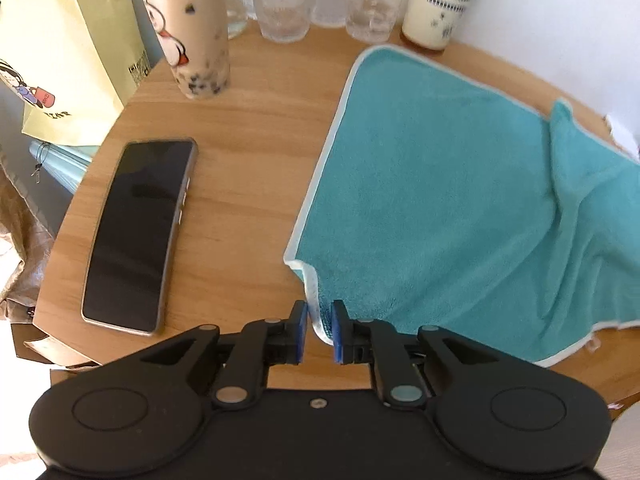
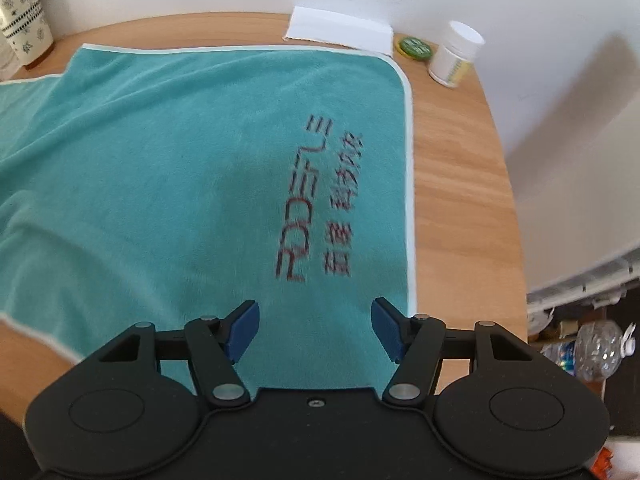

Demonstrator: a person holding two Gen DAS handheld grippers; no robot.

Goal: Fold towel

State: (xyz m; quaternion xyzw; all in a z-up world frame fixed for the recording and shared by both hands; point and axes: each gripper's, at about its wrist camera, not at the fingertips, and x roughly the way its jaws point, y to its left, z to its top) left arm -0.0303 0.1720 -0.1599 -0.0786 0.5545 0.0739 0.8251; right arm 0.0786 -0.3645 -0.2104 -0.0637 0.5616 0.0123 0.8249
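Left wrist view: we see the left gripper (image 1: 319, 330) with its blue fingers (image 1: 299, 330) narrowly apart, the white-hemmed near-left corner of the teal towel (image 1: 432, 200) standing up between them; whether the pads already pinch the hem we cannot tell. The towel lies spread over the right half of the round wooden desk (image 1: 240, 128), with a rumple along its far right side. A phone (image 1: 140, 236) rests flat just left of the towel, and a milk-tea cup (image 1: 192, 32) and clear glasses (image 1: 284, 12) stand along the desk's far edge. In the right wrist view the right gripper (image 2: 315, 330) hovers over the towel's near-right part, fingers wide apart and holding nothing. We judge the step to be securing both near corners: the right fingers should shift to the hem at the right edge, so that both corners lift together and clear the phone.
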